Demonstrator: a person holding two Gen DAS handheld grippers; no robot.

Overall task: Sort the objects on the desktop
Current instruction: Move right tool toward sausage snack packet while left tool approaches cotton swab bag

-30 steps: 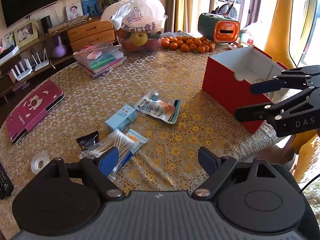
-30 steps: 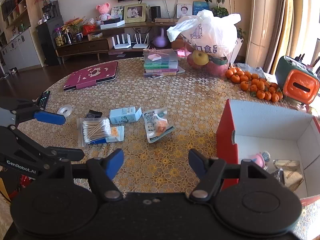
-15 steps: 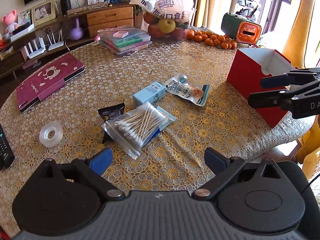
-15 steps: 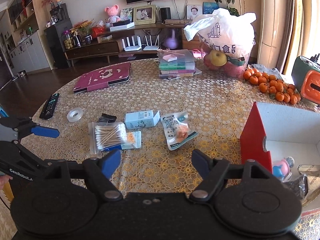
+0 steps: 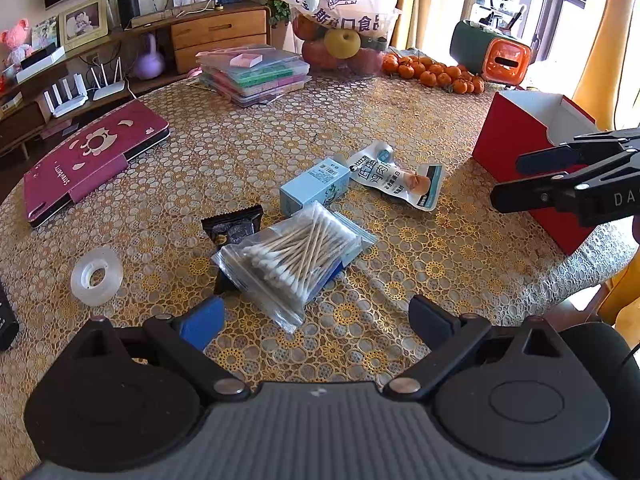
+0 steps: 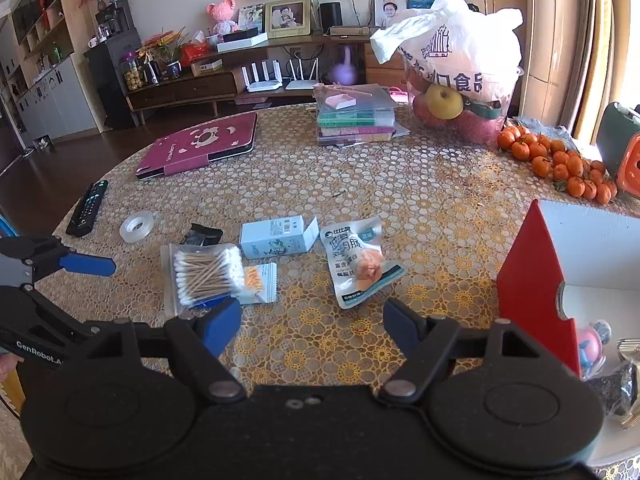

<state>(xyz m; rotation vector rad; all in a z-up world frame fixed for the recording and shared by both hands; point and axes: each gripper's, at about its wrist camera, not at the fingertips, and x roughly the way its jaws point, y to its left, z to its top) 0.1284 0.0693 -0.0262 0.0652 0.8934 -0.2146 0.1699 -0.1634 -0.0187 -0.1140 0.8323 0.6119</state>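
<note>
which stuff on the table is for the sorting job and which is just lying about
For the job: cotton swab bag, blue carton, snack pouch, black sachet, tape roll, red box.

Lying about: fruit bag, oranges, maroon tablet case, remote, stacked plastic cases.

Bright daylight throughout, entering from the windows on the right, blown out to near white there. Strong glare along the curtain and the inner white walls of the red box. Warm sheen across the lace-patterned tablecloth, brightest toward the tangerines. Soft, short shadows under the cotton swab bag. Dimmer toward the TV cabinet. Sharp focus mid-frame, no motion blur; heavy fisheye bending at the edges, dark vignette in corners.
</note>
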